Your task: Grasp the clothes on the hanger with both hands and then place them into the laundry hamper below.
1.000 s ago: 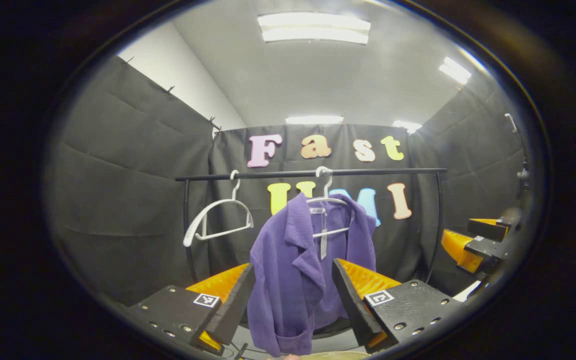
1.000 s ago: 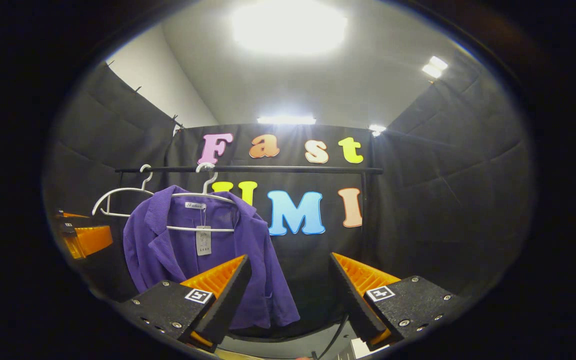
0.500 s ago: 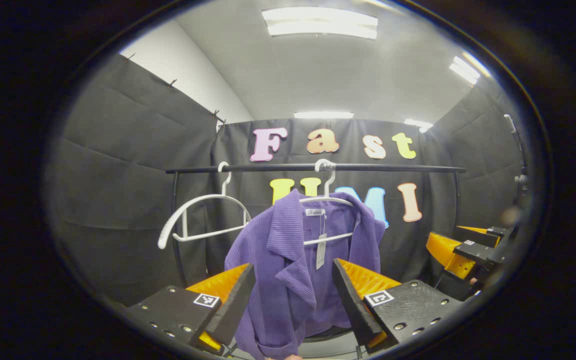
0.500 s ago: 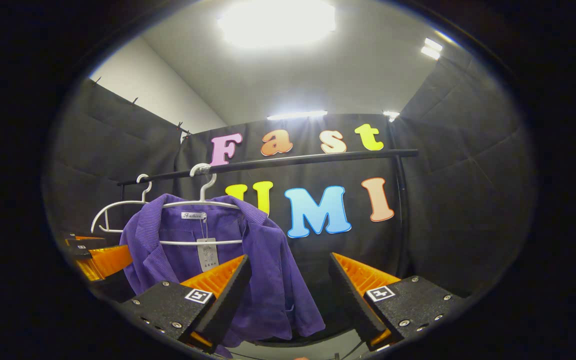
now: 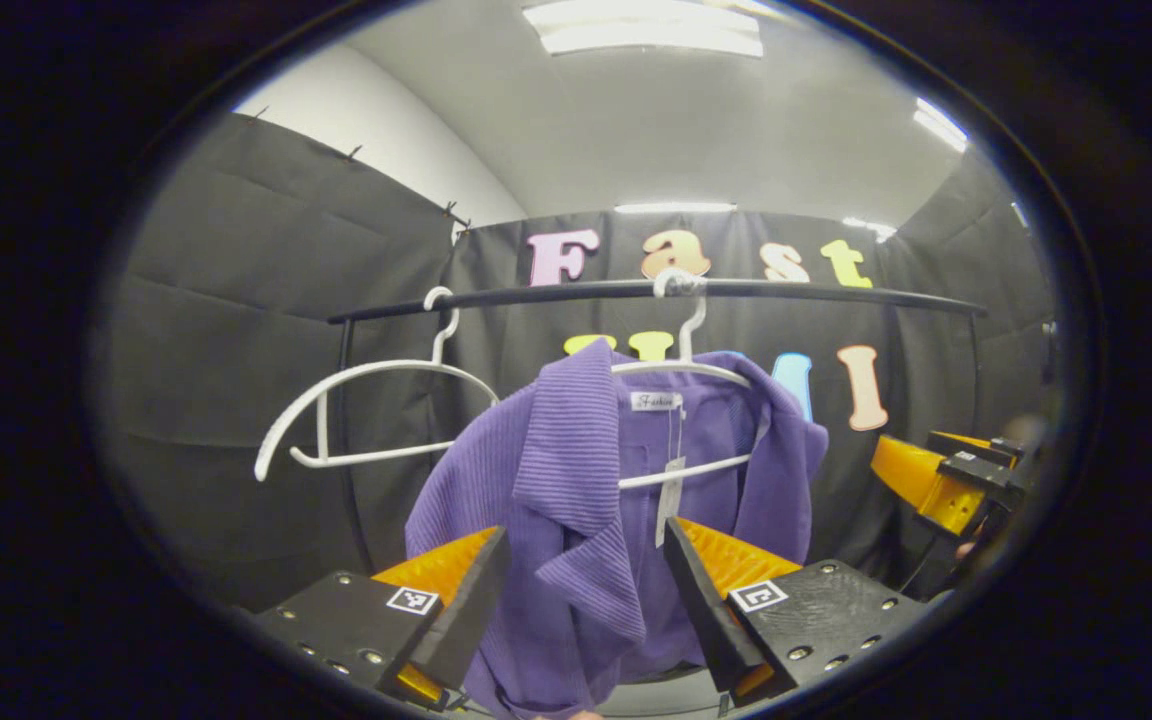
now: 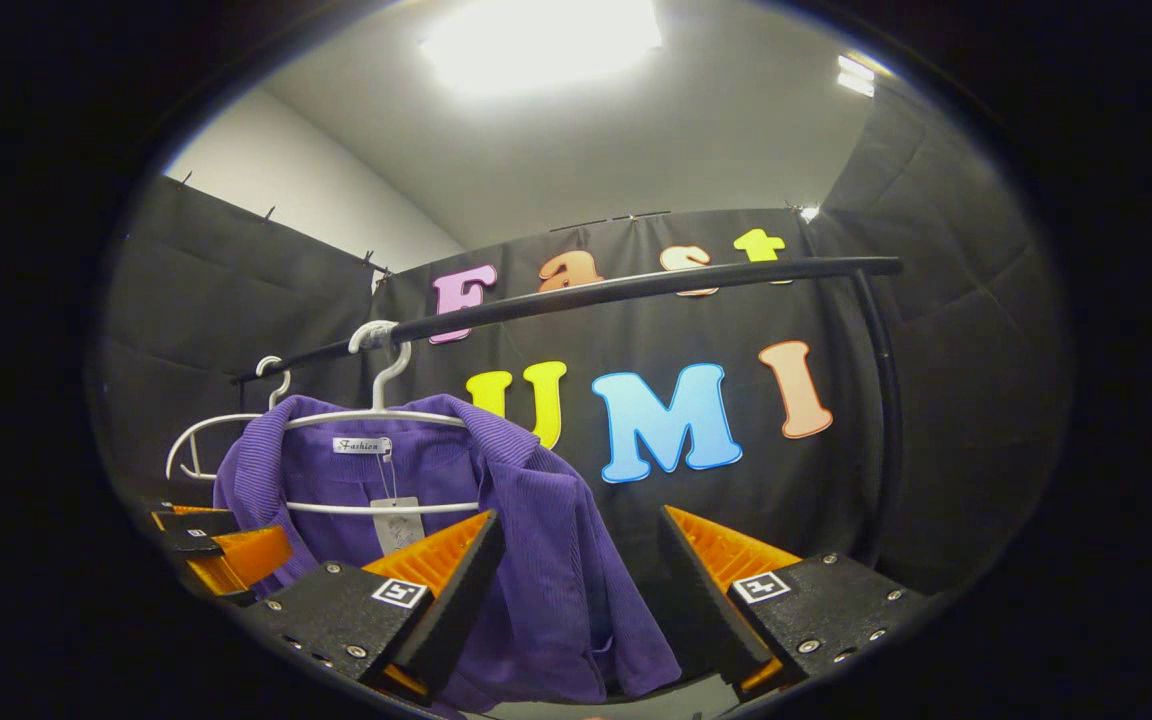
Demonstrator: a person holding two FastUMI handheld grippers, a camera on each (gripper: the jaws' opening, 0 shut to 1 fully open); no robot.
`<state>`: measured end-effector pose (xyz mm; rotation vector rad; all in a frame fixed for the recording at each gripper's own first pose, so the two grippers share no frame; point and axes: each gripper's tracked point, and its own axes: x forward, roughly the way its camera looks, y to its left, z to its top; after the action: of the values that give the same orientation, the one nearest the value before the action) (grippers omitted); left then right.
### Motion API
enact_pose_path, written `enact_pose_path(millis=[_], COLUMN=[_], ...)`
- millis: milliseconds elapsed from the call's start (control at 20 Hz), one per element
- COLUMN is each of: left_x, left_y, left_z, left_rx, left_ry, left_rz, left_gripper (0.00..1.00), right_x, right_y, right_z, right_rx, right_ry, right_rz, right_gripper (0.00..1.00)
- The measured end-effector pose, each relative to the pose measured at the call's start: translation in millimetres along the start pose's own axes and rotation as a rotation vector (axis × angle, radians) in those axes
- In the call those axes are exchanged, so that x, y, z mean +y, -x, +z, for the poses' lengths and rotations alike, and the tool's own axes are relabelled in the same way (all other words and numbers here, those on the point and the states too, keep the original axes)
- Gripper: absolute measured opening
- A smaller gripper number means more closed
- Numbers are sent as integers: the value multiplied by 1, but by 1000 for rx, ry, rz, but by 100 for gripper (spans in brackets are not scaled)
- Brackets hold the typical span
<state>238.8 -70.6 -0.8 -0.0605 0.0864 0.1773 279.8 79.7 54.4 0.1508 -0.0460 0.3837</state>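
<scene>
Your left tongs (image 5: pixel 586 570) gape wide and grip nothing; the purple jacket (image 5: pixel 576 500) hangs straight ahead, its ribbed collar framed between the two fingers. It sits on a white hanger (image 5: pixel 681 370) hooked over the black rail (image 5: pixel 536 294), beside an empty hanger (image 5: pixel 356 400). Your right tongs (image 6: pixel 581 565) are equally wide and empty, with the jacket (image 6: pixel 526 560) behind the left-hand finger.
</scene>
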Motion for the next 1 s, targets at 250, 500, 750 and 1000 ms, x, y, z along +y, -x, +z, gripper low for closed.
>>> enact_pose_path(millis=[250, 500, 750, 1000], left_x=[13, 18, 19, 18], left_y=[-23, -33, -36, -38], left_z=[-27, -36, -38, -42], left_rx=[66, 72, 79, 80], left_ry=[18, 11, -58, -117], left_rz=[78, 112, 120, 128], left_gripper=[95, 96, 91, 77], right_x=[5, 24, 40, 43], right_y=[-34, -66, -89, -106], right_z=[-17, -40, -72, -85], right_rx=[27, 64, 108, 120], right_ry=[28, -13, -56, -105], right_rz=[50, 128, 168, 182], right_gripper=[95, 95, 95, 95])
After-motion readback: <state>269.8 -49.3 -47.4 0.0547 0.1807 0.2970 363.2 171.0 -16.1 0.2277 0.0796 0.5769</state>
